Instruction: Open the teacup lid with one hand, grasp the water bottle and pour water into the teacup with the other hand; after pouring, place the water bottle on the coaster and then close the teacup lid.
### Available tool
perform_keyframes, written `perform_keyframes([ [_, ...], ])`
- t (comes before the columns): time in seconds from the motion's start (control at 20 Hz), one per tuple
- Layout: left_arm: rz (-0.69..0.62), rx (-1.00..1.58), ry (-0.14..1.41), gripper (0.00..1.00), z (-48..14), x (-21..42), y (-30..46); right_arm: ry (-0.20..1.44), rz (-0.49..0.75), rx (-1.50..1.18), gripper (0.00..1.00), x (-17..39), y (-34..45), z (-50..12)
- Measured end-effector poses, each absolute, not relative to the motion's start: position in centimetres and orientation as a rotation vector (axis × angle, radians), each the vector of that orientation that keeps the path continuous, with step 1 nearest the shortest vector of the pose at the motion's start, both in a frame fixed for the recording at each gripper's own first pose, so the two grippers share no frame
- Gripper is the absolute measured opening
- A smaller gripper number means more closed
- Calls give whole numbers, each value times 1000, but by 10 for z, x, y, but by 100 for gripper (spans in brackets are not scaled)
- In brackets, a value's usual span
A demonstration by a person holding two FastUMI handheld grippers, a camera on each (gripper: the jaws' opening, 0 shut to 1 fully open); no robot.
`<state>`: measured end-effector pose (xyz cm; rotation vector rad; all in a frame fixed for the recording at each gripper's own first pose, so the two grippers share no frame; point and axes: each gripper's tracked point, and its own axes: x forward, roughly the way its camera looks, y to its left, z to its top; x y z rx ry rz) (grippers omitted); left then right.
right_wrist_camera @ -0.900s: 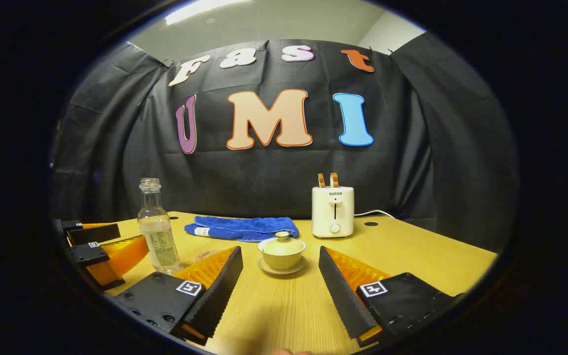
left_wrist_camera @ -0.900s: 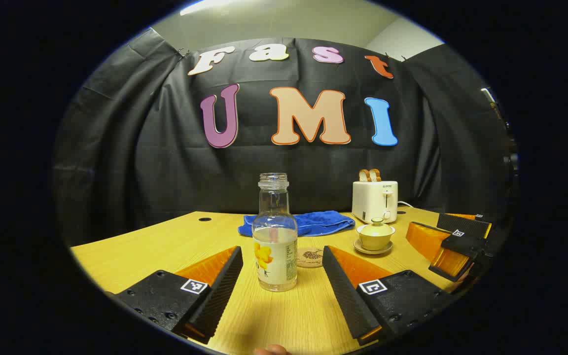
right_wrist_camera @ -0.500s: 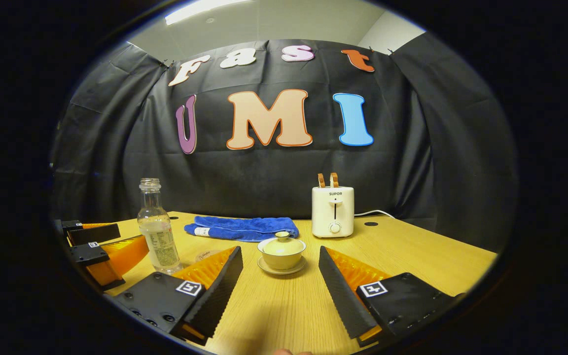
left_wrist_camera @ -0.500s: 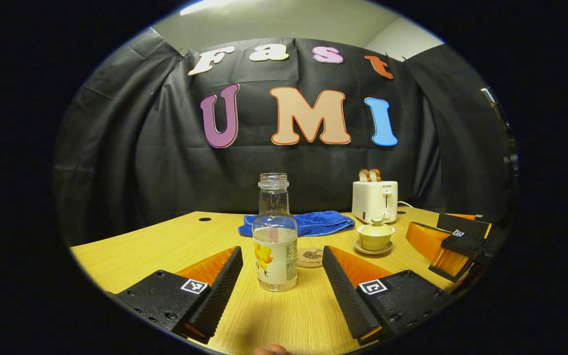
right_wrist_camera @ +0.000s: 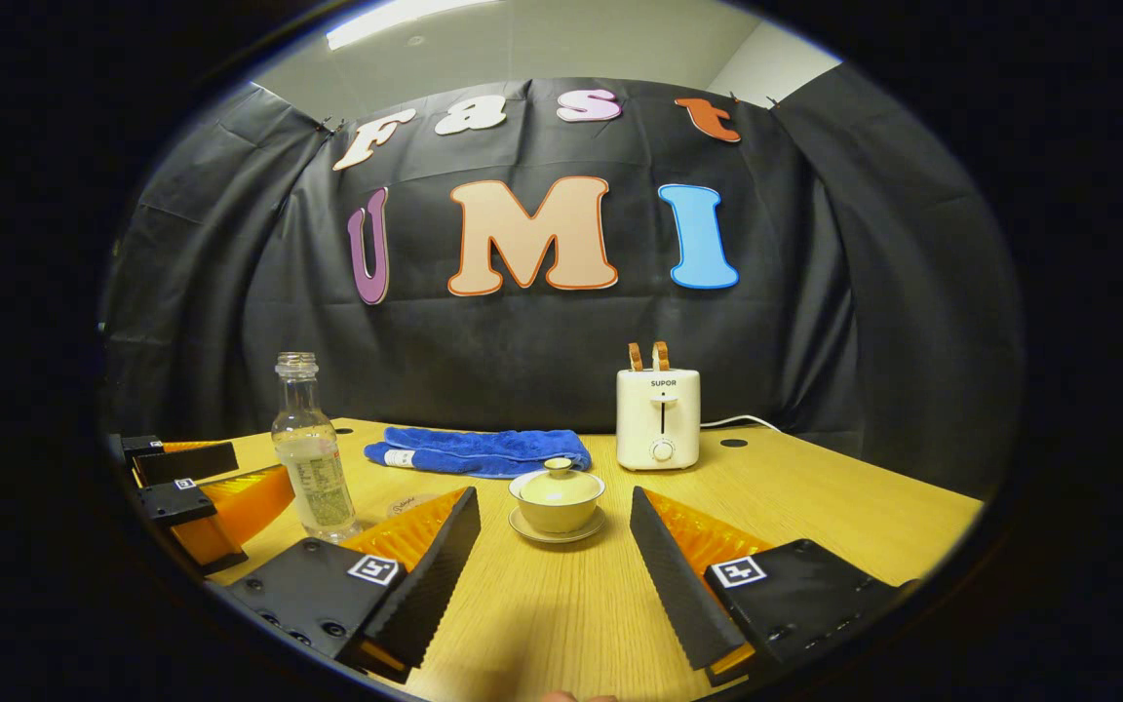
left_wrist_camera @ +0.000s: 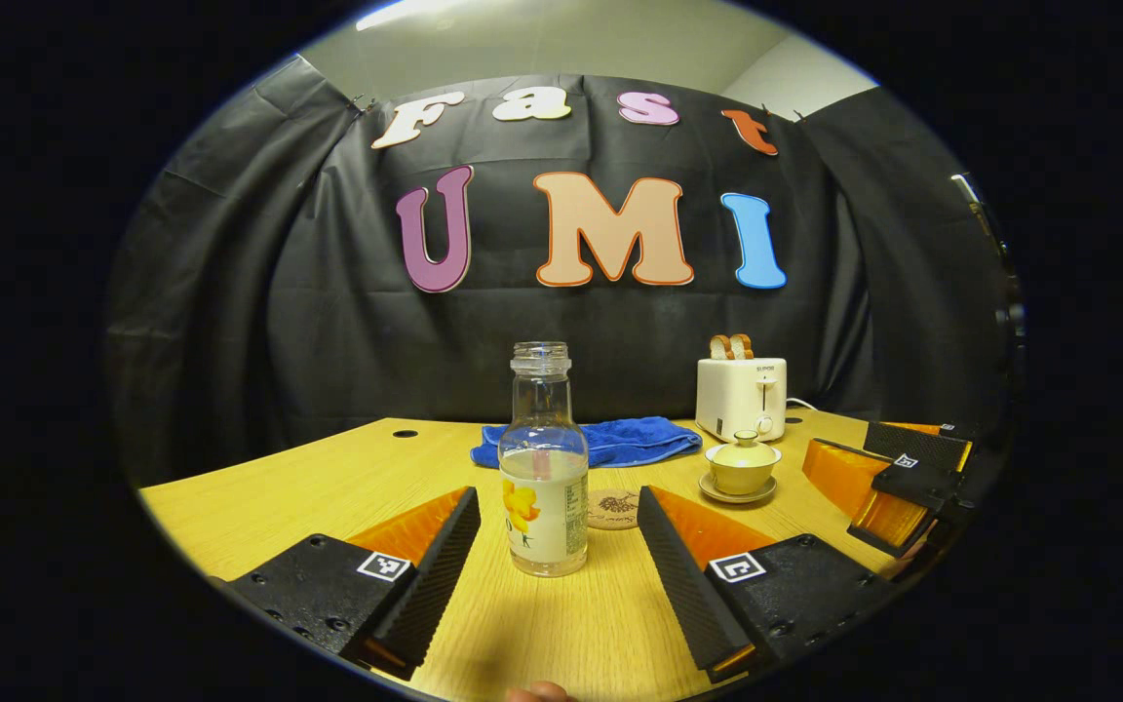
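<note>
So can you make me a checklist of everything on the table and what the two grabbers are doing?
Surface: wooden table, two round holes near the back.
Job's things: water bottle upright, uncapped, partly full; teacup on its saucer, lid on; coaster bare, behind the bottle.
Clutter: blue towel; white toaster with two slices in it.
Grippers: left gripper open, bottle between its fingers, untouched; right gripper open, facing the teacup.
Cables: white cord behind the toaster.
Surroundings: black cloth wall.

Nothing has shifted — both views match earlier (no change)
</note>
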<state>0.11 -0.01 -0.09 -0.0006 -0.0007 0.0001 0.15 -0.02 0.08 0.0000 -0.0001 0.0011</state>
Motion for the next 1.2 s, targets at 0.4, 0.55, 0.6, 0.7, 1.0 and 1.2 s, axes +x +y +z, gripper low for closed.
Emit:
perform_keyframes([
  [0.4, -1, -1, 0, 95, -1, 1, 0, -4, 9, 1, 99, 5, 1, 1],
  [0.55, -1, -1, -1, 95, -1, 2, 0, 0, 6, 1, 95, 29, 1, -2],
  [0.6, -1, -1, 0, 95, -1, 2, 0, 4, 9, 3, 95, 42, 1, -2],
  [0.7, -1, -1, -2, 95, 0, 1, 1, 4, 2, 2, 95, 68, 2, -4],
  [1.0, -1, -1, -1, 95, -1, 2, 1, 35, -15, -2, 94, 142, -2, -11],
  [1.2, -2, -1, -1, 95, -1, 1, 1, 85, 10, -5, 96, 174, 1, -19],
])
